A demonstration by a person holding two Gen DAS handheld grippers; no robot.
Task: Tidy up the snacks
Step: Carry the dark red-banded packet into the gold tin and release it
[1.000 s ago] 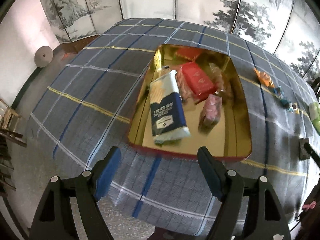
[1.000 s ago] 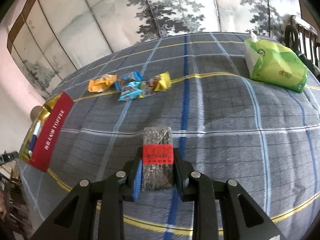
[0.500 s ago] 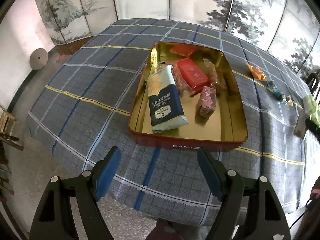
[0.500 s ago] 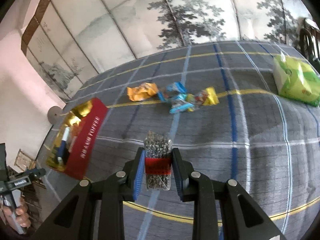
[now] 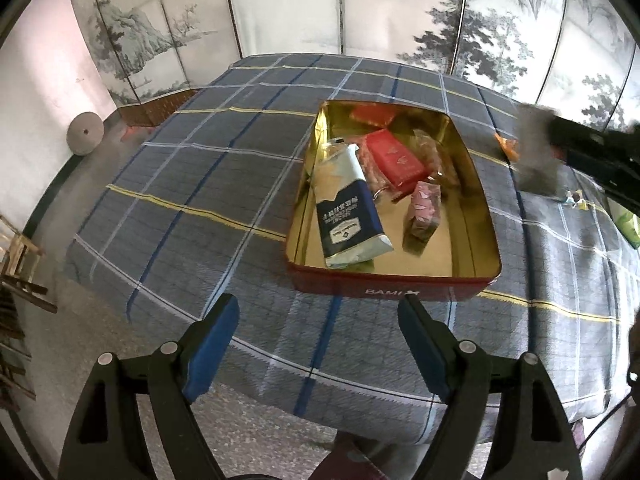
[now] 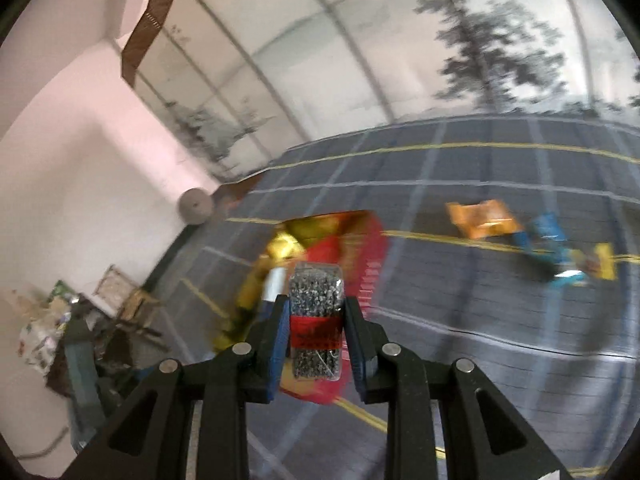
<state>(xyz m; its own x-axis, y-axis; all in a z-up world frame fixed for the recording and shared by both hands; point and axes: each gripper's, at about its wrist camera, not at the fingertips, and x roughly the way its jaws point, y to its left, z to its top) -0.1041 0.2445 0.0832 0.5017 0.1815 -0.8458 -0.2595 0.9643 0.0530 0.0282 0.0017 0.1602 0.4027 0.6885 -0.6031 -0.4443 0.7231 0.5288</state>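
Observation:
A red tin (image 5: 392, 280) with a gold inside sits on the plaid cloth. It holds a blue and white bag (image 5: 348, 220), a red box (image 5: 394, 160), a pink packet (image 5: 426, 208) and other wrapped snacks. My left gripper (image 5: 318, 308) hovers in front of the tin's near wall, its jaws opening with nothing between them. My right gripper (image 6: 317, 304) is shut on a clear packet of dark seeds with a red label (image 6: 316, 292). It is held in the air with the blurred tin (image 6: 368, 248) behind it. That packet (image 5: 536, 160) shows blurred at the right of the left wrist view.
Loose wrapped candies, orange (image 6: 480, 218), blue (image 6: 548, 236) and yellow (image 6: 602, 264), lie on the cloth right of the tin. A green pack (image 5: 628, 224) lies at the far right. A painted folding screen (image 5: 280, 12) stands behind the table. Clutter stands on the floor to the left (image 6: 80, 340).
My right gripper has risen and swung left with the seed packet, from the middle of the cloth to near the tin. It now shows in the left wrist view. The left gripper has hardly moved.

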